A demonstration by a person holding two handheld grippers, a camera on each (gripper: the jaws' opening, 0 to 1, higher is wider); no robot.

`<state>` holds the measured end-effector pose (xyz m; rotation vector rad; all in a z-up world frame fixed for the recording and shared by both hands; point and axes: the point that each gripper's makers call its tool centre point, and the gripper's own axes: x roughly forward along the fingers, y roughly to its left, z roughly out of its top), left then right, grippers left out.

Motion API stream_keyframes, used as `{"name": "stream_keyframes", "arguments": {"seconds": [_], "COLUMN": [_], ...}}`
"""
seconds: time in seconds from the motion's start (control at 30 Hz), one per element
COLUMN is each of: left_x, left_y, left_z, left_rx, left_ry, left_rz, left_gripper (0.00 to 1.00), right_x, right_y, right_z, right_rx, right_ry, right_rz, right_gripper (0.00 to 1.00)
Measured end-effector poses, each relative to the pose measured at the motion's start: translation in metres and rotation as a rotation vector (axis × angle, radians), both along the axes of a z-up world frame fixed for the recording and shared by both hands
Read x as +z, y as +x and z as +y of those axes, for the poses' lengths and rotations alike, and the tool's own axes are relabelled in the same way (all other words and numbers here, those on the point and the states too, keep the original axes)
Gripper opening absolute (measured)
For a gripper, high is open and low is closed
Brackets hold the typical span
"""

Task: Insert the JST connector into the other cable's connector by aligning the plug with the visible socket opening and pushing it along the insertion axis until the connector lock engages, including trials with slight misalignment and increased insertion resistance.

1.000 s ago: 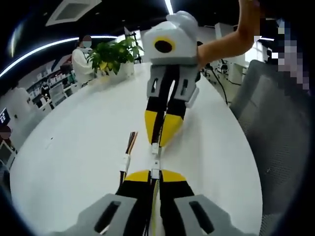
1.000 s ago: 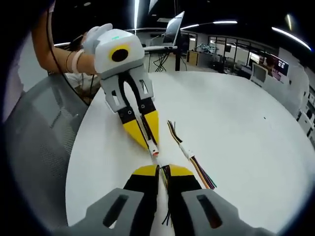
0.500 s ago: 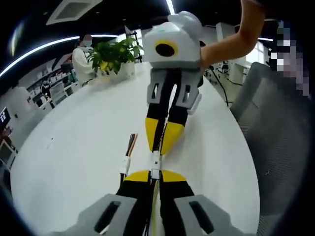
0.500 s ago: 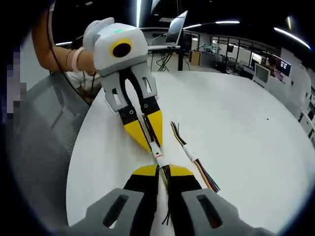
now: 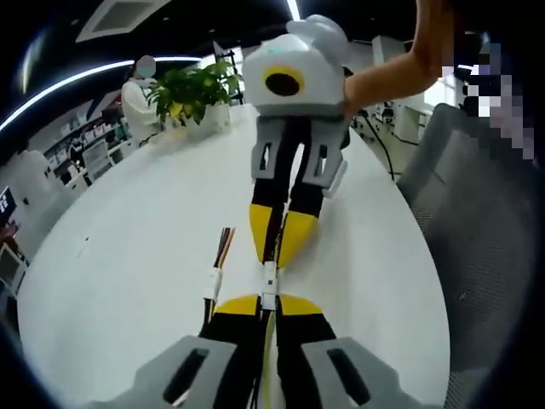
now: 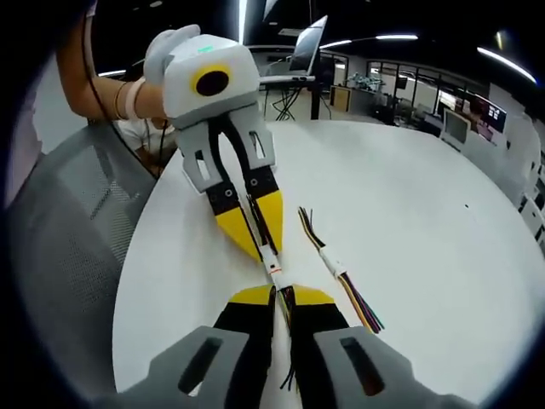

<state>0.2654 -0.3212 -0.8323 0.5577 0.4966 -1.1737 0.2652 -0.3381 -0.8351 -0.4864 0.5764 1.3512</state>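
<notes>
Here the white connector bridges both grippers' closed jaws.

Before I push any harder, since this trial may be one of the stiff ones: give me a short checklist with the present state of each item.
1. Left gripper shut on its cable: ok, jaws closed around the wires.
2. Right gripper shut on its cable: ok.
3. White connectors meeting tip to tip between the two grippers: ok, they touch in the left gripper view.
4. Plug in line with the socket: looks ok, both grippers point at each other along one line; fine offset cannot tell.
5. Lock engaged: cannot tell, too small to see.
6. Spare cable lying on the white table beside the push line, apart from the jaws: ok.
</notes>
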Motion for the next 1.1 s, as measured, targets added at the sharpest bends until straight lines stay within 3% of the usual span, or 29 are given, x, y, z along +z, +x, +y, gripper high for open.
{"name": "stream_keyframes", "arguments": {"seconds": [1.1], "left_x": [-0.0044], "left_y": [-0.0066], "left_z": [-0.0025], "left_rx": [-0.039], "left_ry": [0.073], "left_rz": [0.006], "left_gripper": [0.00], "right_x": [-0.0040], "right_y": [-0.0071], "right_z": [0.0097], "right_rx": [0.023], "right_ry": [-0.013], "right_rz": [0.008], "right_gripper": [0.02]}}
